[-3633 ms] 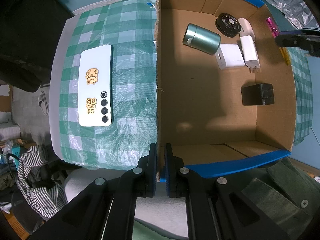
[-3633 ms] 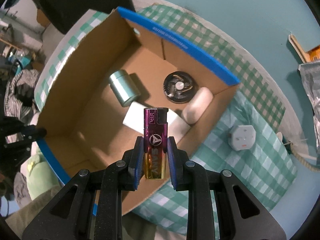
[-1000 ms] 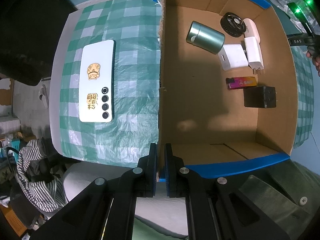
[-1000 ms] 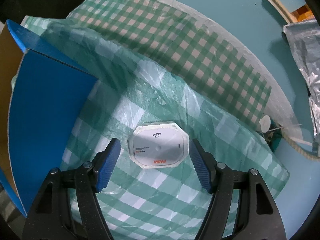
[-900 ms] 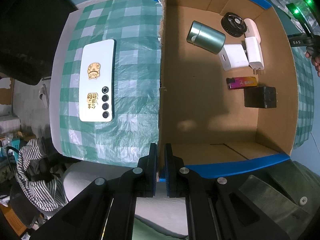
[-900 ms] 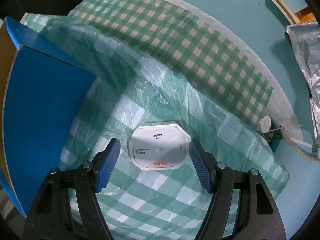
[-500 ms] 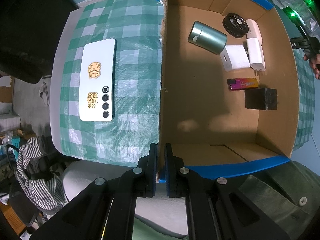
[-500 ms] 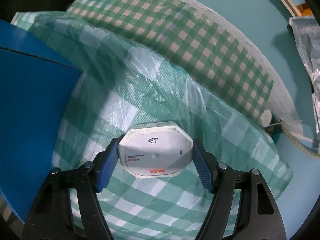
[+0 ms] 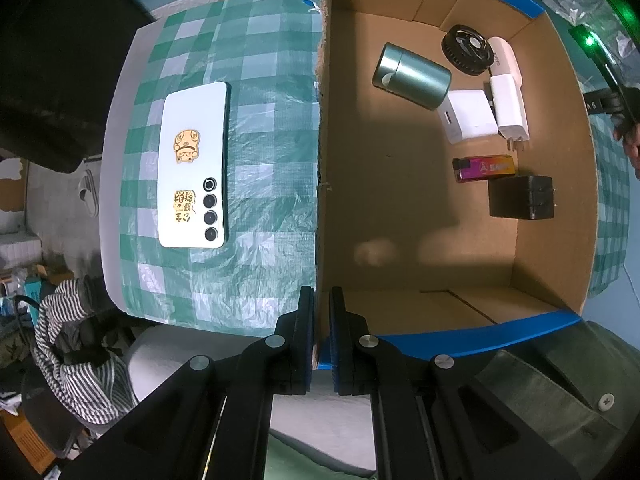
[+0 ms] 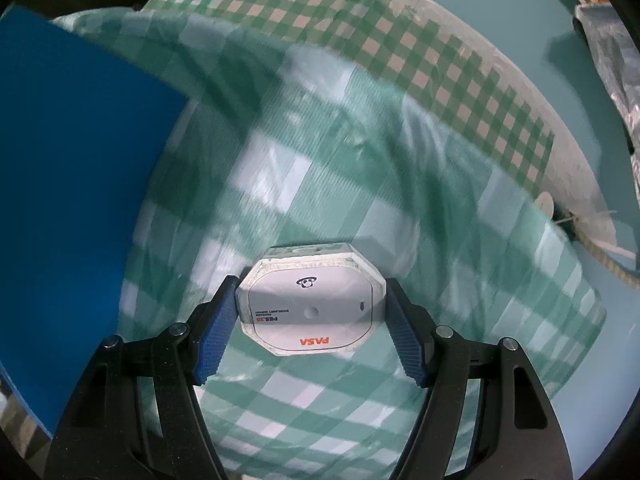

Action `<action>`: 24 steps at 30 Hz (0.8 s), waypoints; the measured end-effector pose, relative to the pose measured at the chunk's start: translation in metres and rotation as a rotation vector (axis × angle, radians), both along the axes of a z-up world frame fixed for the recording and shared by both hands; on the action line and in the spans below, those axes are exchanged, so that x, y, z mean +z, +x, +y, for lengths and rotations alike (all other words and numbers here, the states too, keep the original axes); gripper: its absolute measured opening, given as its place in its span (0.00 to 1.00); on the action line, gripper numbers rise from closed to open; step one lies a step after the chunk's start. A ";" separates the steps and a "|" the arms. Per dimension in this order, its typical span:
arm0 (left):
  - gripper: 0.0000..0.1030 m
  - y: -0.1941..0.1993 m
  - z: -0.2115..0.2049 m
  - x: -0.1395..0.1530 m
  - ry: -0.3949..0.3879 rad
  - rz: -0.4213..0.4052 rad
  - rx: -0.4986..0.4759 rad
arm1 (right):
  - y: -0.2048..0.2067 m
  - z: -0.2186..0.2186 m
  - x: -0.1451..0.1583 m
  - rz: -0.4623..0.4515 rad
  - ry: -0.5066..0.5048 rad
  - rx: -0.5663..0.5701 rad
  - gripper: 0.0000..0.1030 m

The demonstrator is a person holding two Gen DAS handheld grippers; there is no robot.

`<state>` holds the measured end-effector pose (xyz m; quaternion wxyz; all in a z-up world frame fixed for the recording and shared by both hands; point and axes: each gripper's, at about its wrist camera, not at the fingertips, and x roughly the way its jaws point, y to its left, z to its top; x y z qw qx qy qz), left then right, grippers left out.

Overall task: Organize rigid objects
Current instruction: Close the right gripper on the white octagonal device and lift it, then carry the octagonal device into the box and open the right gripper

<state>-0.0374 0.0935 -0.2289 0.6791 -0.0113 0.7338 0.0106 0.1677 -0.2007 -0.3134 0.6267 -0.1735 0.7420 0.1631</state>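
A white octagonal box (image 10: 312, 312) with orange lettering lies on the green checked cloth (image 10: 360, 168). My right gripper (image 10: 311, 292) is open and points down over it, with a blue pad close beside each side of the box. My left gripper (image 9: 322, 336) is shut on the near left wall of the cardboard box (image 9: 400, 208). Inside lie a green tin (image 9: 412, 76), a purple lighter (image 9: 484, 168), a black adapter (image 9: 520, 202), two white chargers (image 9: 470, 120), a black round item (image 9: 466, 56) and a white oval one (image 9: 506, 58).
A white phone (image 9: 194, 168) lies face down on the cloth left of the carton. The carton's blue outer wall (image 10: 80, 200) stands just left of the octagonal box. A person's hand (image 9: 628, 140) shows beyond the carton's right wall. Striped fabric (image 9: 76, 344) lies below the table edge.
My right gripper has sunk toward the octagonal box, which now sits between the pads instead of ahead of them. The left gripper and the carton have not moved.
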 end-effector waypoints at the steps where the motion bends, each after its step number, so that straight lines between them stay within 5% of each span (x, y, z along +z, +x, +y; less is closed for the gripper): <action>1: 0.07 0.000 0.000 0.000 -0.001 -0.001 0.000 | -0.003 0.000 0.000 0.009 0.004 -0.005 0.70; 24: 0.07 0.000 0.000 -0.001 -0.003 -0.008 -0.015 | -0.026 -0.002 0.015 -0.026 0.015 -0.073 0.69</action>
